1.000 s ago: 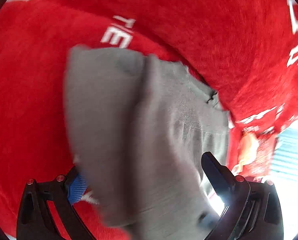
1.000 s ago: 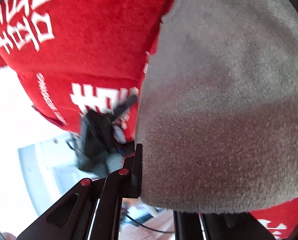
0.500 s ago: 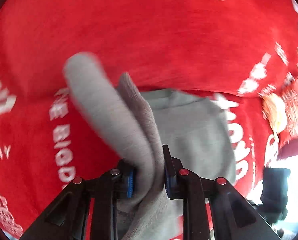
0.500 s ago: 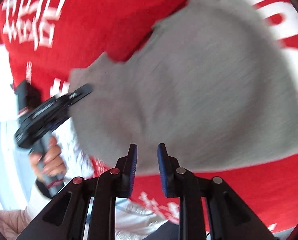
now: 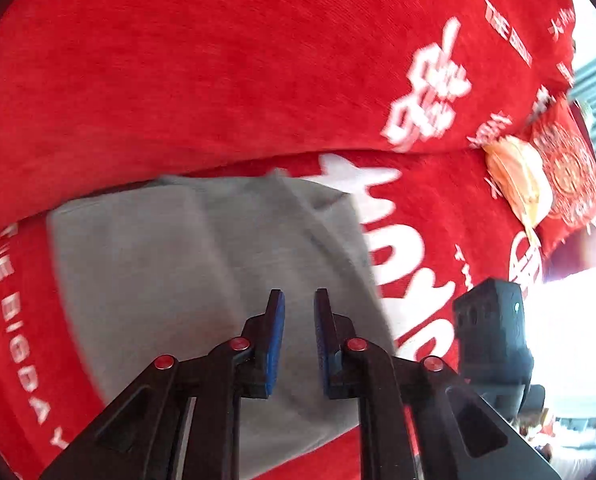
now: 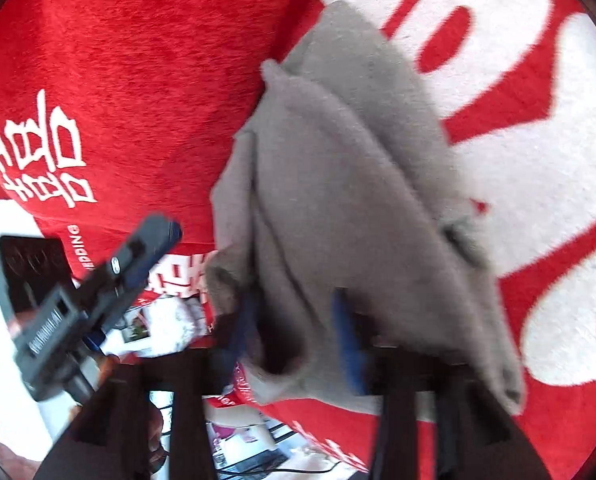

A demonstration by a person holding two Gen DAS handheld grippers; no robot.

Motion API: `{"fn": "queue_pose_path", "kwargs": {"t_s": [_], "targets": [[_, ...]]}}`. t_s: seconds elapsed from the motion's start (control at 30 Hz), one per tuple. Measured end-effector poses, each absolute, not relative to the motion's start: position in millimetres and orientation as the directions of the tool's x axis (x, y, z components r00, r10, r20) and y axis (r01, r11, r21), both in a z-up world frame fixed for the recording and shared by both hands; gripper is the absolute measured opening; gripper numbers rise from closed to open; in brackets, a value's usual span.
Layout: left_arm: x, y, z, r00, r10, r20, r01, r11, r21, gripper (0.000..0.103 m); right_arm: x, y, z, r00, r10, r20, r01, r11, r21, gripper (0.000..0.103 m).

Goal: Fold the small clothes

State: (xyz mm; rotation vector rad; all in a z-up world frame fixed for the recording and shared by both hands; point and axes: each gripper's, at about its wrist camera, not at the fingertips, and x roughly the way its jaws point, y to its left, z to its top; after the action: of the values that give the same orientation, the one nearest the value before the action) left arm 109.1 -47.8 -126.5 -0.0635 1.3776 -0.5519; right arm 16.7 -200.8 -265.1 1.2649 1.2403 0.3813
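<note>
A small grey garment lies folded on a red cloth with white lettering. In the left wrist view my left gripper hovers over the garment's near right part, jaws slightly apart and empty. In the right wrist view the grey garment lies bunched with several folds, and my right gripper is open with its blurred blue pads straddling the garment's near edge. The other gripper shows at the left of that view.
A red cushion with a round pattern and an orange object lie at the right on the red cloth. The right gripper's body stands at the lower right of the left wrist view. The cloth's edge runs along the bottom.
My left gripper has let go of the grey fold and pulled back; the garment now lies flat. My right gripper has opened wider and moved onto the garment's near edge.
</note>
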Motion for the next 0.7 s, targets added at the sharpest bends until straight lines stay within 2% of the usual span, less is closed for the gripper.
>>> {"fn": "queue_pose_path", "kwargs": {"t_s": [0.03, 0.07, 0.1, 0.23, 0.4, 0.47, 0.53, 0.57, 0.6, 0.63, 0.7], "targets": [[108, -31, -120, 0.13, -0.382, -0.915, 0.307, 0.893, -0.329, 0.085, 24, -196, -260, 0.356, 0.808, -0.47, 0.359, 0.346, 0.867, 0.064], [107, -15, -114, 0.187, -0.356, -0.916, 0.28, 0.913, -0.297, 0.096, 36, -187, -253, 0.344, 0.815, -0.465, 0.333, 0.357, 0.873, 0.064], [103, 5, -105, 0.263, -0.313, -0.912, 0.244, 0.937, -0.251, 0.099, 46, -184, -247, 0.328, 0.818, -0.472, 0.301, 0.383, 0.873, 0.064], [105, 55, -120, 0.259, -0.204, -0.944, 0.131, 0.976, -0.175, 0.099, 82, -162, -246, 0.206, 0.782, -0.588, 0.222, 0.548, 0.807, 0.064], [101, 97, -164, 0.188, -0.13, -0.974, -0.016, 0.991, -0.135, 0.099, 115, -123, -253, 0.084, 0.816, -0.572, 0.138, 0.559, 0.817, 0.065], [95, 106, -178, 0.17, -0.104, -0.98, -0.035, 0.993, -0.111, 0.099, 124, -112, -251, 0.07, 0.775, -0.628, 0.093, 0.622, 0.778, 0.065], [91, 110, -188, 0.155, -0.099, -0.983, -0.048, 0.993, -0.108, 0.099, 131, -112, -262, 0.062, 0.75, -0.658, 0.136, 0.647, 0.75, 0.064], [89, 110, -193, 0.146, -0.093, -0.985, -0.049, 0.994, -0.101, 0.099, 135, -113, -268, 0.059, 0.755, -0.653, 0.166, 0.637, 0.753, 0.059], [88, 109, -196, 0.141, -0.085, -0.986, -0.046, 0.995, -0.092, 0.099, 136, -113, -270, 0.061, 0.77, -0.635, 0.186, 0.616, 0.765, 0.036], [88, 107, -199, 0.14, -0.08, -0.987, -0.043, 0.995, -0.087, 0.099, 136, -111, -271, 0.059, 0.805, -0.59, 0.194, 0.571, 0.798, 0.019], [88, 104, -199, 0.143, -0.073, -0.987, -0.043, 0.996, -0.08, 0.099, 129, -114, -252, 0.126, 0.854, -0.505, 0.155, 0.486, 0.86, 0.018]]}}
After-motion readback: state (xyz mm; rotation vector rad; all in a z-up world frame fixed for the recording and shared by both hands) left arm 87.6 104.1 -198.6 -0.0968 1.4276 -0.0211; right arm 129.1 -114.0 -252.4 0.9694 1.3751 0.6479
